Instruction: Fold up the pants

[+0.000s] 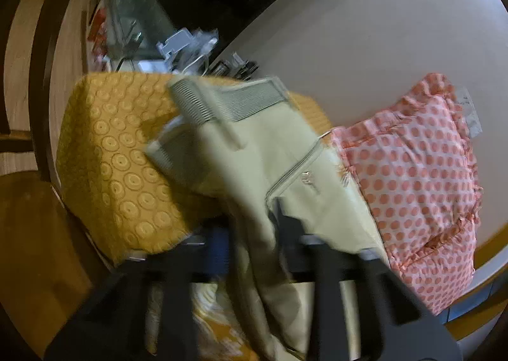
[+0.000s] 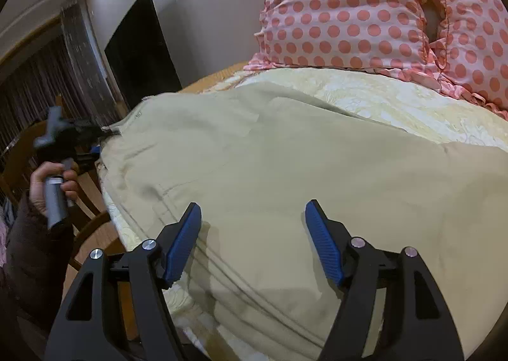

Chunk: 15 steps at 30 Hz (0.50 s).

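The beige pants (image 2: 285, 164) lie spread on a pale floral bedspread (image 2: 412, 107). In the left wrist view their ribbed waistband end (image 1: 254, 145) is lifted and hangs in front of the camera. My left gripper (image 1: 270, 227) is shut on the pants fabric near the zip pocket; it also shows in the right wrist view (image 2: 104, 134) at the pants' left edge. My right gripper (image 2: 252, 218) is open and empty, its blue pads (image 2: 320, 237) just above the near part of the pants.
A pink polka-dot pillow (image 2: 365, 12) lies at the bed's head by the white wall (image 1: 381, 28). A yellow patterned cushion (image 1: 117, 154) and a cluttered shelf (image 1: 152, 37) are behind the lifted pants. A wooden chair (image 2: 92, 202) stands left of the bed.
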Tool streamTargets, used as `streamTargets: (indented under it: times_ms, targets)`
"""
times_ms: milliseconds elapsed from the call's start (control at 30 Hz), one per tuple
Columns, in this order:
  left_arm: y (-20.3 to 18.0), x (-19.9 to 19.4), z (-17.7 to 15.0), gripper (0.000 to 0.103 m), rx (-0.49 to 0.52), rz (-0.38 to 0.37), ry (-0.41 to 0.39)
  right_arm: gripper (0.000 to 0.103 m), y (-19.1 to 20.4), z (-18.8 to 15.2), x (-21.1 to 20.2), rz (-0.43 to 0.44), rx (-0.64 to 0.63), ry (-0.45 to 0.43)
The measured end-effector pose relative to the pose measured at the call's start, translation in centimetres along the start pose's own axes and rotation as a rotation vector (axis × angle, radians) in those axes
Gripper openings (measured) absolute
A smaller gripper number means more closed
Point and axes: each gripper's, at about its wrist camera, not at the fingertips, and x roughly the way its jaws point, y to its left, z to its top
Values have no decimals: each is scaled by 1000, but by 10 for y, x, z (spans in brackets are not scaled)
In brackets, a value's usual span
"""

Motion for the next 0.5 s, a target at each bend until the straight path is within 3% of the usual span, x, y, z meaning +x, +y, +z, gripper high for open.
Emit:
streamTargets:
  times_ms: [67, 133, 200, 333, 400, 500]
  targets:
    - [-7, -3, 1, 11, 46, 17, -4, 70, -4, 0, -9, 22, 16, -17]
    - [-38, -12, -3, 10, 208, 83, -48, 71, -10, -1, -24, 26, 25, -51]
    - [-79, -23, -12, 9, 371, 91, -92, 74, -20, -2, -40, 20, 42, -96]
    - [-184, -45, -56, 9, 711, -37, -119, 77, -60, -3, -83, -55, 151, -208]
    - [-235, -55, -101, 11, 900, -147, -116, 77, -87, -6, -104, -107, 233, -260]
    - [-285, -65, -183, 12, 1148, -354, -28, 77, -120, -14, -127, -149, 356, -310]
